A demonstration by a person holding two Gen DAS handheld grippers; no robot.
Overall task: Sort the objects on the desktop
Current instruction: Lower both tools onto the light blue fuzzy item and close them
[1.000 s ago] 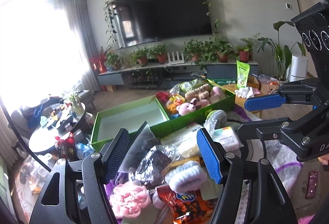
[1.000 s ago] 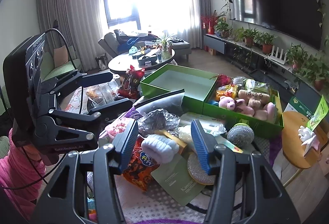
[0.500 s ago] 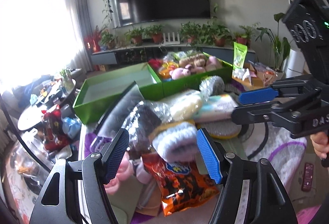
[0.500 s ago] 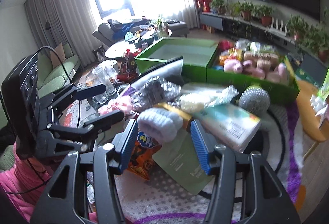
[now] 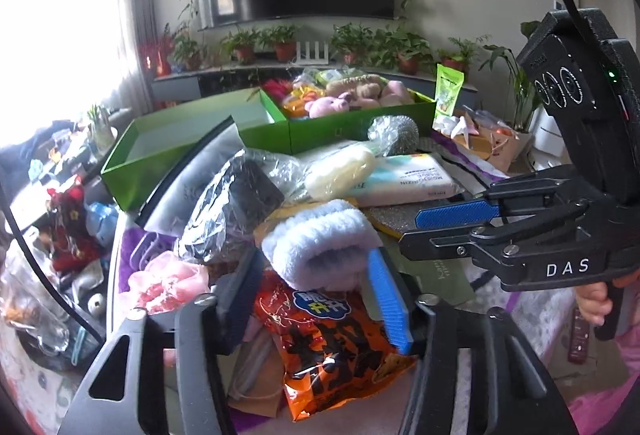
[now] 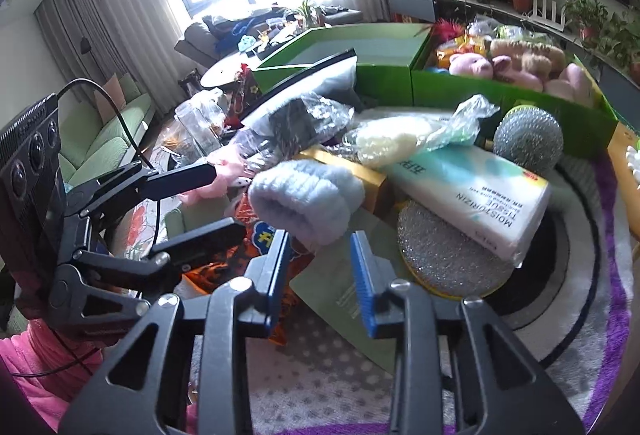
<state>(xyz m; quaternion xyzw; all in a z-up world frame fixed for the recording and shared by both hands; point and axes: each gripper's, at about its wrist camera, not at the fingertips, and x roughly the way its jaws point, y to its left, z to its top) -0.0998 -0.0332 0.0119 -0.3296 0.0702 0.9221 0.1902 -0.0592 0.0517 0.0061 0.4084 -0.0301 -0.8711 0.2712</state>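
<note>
Reaching into the pile, both grippers close in on the blue fluffy roll (image 5: pixel 320 239), which lies on top of the heap, resting on the orange snack bag (image 5: pixel 332 347) and a yellow box (image 6: pixel 344 171). The left gripper (image 5: pixel 316 299) has its jaws apart, straddling the roll's near end without pinching it, as far as I can tell. The right gripper (image 6: pixel 320 267) is also spread, its blue pads just short of the roll.

The step in hand looks like picking the roll for sorting. Next, one gripper should push a little further so its pads flank the roll's middle, then squeeze; being soft, it will compress and should hold easily. It likely belongs in the right green box (image 5: pixel 360 123), already full of plush toys (image 6: pixel 500 63), while the left green box (image 5: pixel 180 139) looks bare.

Room is tight. The two grippers sit near each other over the same item, so only one should commit. The bagged dark item (image 5: pixel 236 203) lies just left of the roll, the tissue pack (image 6: pixel 472 191) to the right. The lift path upward is open; carrying to the boxes means clearing the steel scrubber (image 6: pixel 528 139) and the bagged sponge (image 6: pixel 396 139).
</note>
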